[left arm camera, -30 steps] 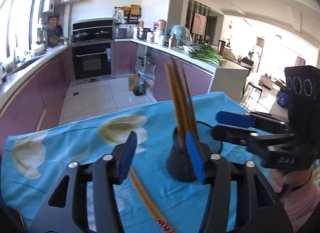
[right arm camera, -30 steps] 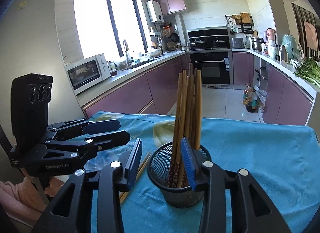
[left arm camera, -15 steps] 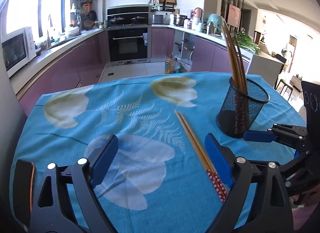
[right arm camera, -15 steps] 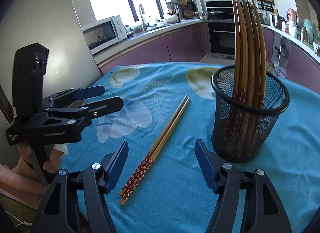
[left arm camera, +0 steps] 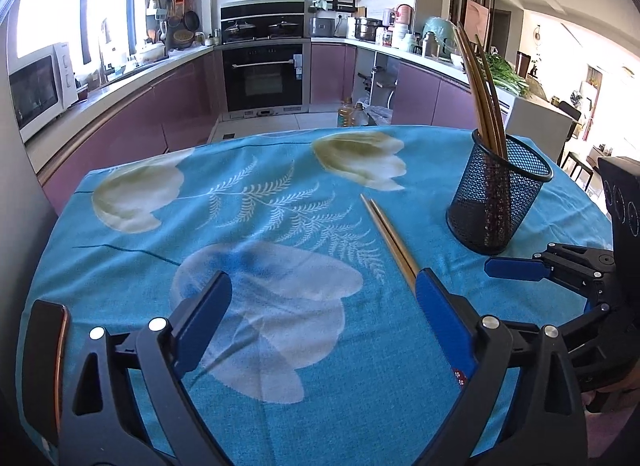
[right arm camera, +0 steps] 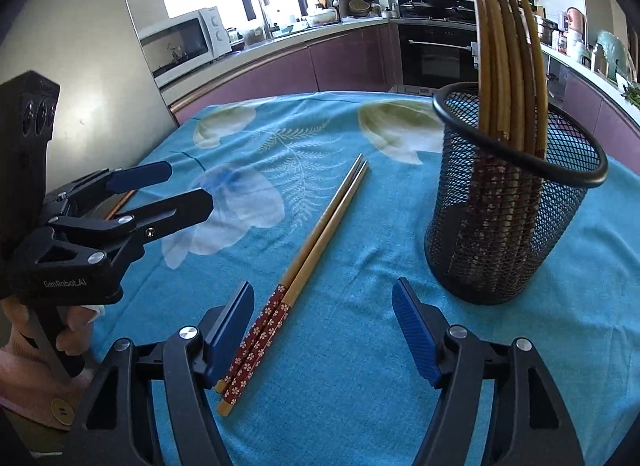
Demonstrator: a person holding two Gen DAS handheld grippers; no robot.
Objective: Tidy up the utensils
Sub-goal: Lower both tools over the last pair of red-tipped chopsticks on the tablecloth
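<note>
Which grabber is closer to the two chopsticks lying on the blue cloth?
Right. The right gripper straddles the patterned ends of the chopsticks, jaws open. The left gripper sits beside them; only its right finger is near.

A: How's the left gripper (left arm camera: 323, 322)?

B: Tilted down, jaws spread wide with nothing between the pads.

A: And the right gripper (right arm camera: 323, 330)?

B: Also angled down, jaws just opening, nothing pressed by its pads.

A: Hands?

B: The left hand (right arm camera: 60, 330) wraps its handle, pink sleeve behind. The right hand is probably that sliver at the left view's edge.
</note>
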